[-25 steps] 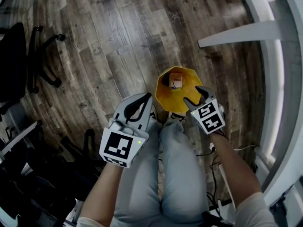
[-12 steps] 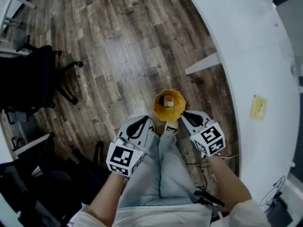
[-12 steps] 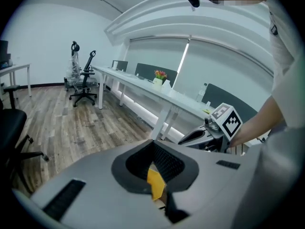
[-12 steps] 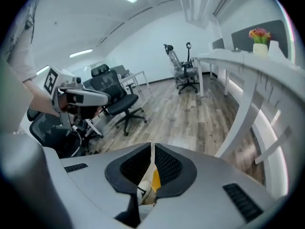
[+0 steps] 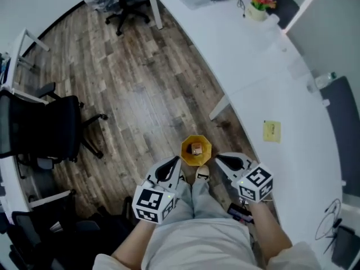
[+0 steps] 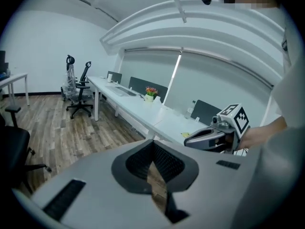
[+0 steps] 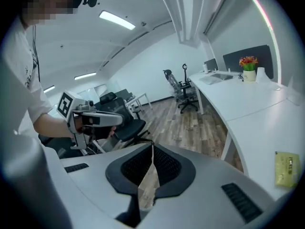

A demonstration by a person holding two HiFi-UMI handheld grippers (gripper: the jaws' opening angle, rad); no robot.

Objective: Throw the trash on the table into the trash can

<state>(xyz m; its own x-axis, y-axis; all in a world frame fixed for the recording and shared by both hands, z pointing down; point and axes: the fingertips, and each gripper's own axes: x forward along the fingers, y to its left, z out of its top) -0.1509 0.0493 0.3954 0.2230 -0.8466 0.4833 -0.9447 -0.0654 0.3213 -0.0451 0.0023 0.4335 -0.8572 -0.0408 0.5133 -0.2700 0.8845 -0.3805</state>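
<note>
On the wood floor stands the yellow trash can [image 5: 188, 153], with a small brown piece of trash [image 5: 196, 149] lying inside it. My left gripper [image 5: 175, 163] hangs high above the can's near left side, shut and holding nothing; the floor shows through the thin slit between its pads [image 6: 153, 168]. Above the can's near right side is my right gripper [image 5: 221, 158], whose jaws have just closed; they are shut with nothing between them [image 7: 149, 175]. A yellow packet [image 5: 271, 130] lies on the white curved table [image 5: 264, 89], and it also shows in the right gripper view [image 7: 286, 169].
A flower pot [image 5: 258, 4] and a keyboard stand at the table's far end. Black office chairs [image 5: 50, 128] stand to the left, another [image 5: 121, 4] far back. The table's leg panel [image 5: 219, 108] stands just beyond the can. Cables lie near my right foot.
Both grippers have risen well away from the can, which now looks small. The right gripper's jaws, open over the can a second ago, are shut. The table has come into view.
</note>
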